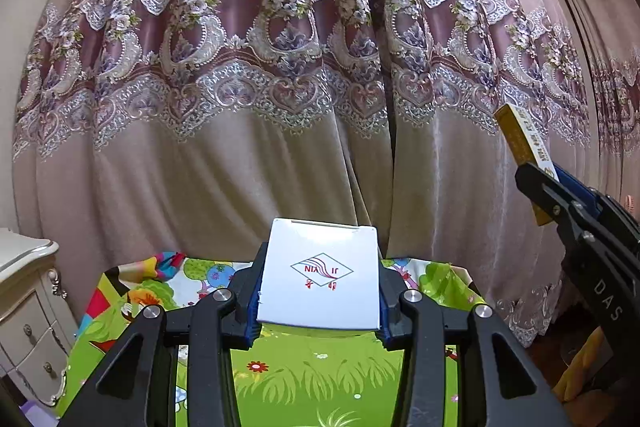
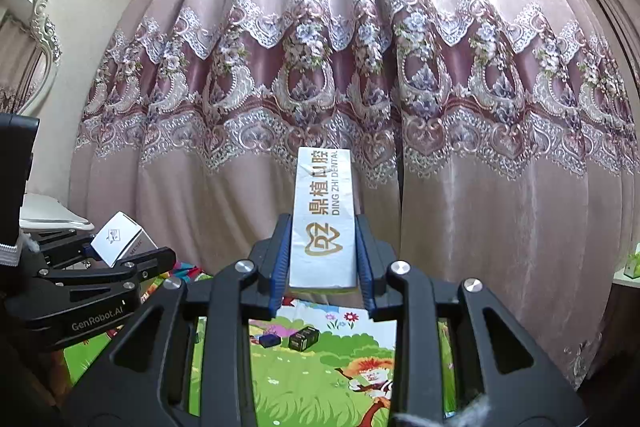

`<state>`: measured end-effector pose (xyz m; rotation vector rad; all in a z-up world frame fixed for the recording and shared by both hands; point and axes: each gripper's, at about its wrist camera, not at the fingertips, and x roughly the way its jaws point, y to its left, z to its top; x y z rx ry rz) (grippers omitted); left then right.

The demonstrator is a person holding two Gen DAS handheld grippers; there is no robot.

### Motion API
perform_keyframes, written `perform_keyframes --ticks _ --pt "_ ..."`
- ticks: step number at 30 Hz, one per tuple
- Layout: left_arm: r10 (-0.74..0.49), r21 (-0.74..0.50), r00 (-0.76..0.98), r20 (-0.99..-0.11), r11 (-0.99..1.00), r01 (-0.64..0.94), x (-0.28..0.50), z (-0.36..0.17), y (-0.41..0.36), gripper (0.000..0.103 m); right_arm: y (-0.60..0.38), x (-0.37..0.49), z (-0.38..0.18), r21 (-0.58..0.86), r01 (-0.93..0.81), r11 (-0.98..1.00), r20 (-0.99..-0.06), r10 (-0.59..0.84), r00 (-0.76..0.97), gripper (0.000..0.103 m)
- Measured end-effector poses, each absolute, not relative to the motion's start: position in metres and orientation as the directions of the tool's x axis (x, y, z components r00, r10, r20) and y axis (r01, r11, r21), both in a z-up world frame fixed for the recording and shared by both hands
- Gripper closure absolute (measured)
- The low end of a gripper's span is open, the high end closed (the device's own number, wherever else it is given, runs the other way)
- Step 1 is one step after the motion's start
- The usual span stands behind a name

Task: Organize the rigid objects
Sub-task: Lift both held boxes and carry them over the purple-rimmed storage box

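My left gripper (image 1: 319, 301) is shut on a white square box (image 1: 320, 275) with a red and blue diamond logo, held level above the colourful cloth. That box (image 2: 116, 239) and the left gripper (image 2: 120, 259) also show at the left of the right wrist view. My right gripper (image 2: 323, 267) is shut on a long white box (image 2: 323, 219) with gold dental lettering, tilted upward toward the curtain. From the left wrist view this long box (image 1: 524, 155) shows its gold side, clamped in the right gripper (image 1: 548, 187) at the right edge.
A pink embroidered curtain (image 1: 280, 67) fills the background close ahead. A cartoon-print cloth (image 2: 320, 367) covers the surface below, with a dark blue box (image 2: 270, 339) and a black box (image 2: 304, 338) on it. A cream drawer cabinet (image 1: 28, 311) stands at the left.
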<state>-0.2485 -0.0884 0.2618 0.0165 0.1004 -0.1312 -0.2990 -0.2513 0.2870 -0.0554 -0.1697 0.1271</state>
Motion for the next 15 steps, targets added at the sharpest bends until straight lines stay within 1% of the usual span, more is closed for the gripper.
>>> perform_keyframes --ticks 4,9,15 --pt "-0.126 0.011 0.985 -0.118 0.992 0.128 -0.254 0.257 -0.082 0.06 -0.243 -0.299 0.289 -0.065 -0.17 0.983 0.14 0.177 0.974 0.069" --pt "-0.087 0.007 0.982 -0.167 0.996 0.09 -0.259 0.246 -0.061 0.06 -0.218 -0.298 0.283 -0.09 -0.254 0.963 0.09 0.262 0.961 0.069" --pt "-0.009 -0.018 0.973 -0.229 1.0 0.006 -0.272 0.23 -0.021 0.06 -0.186 -0.292 0.274 -0.08 -0.393 0.916 -0.004 0.394 0.919 0.069"
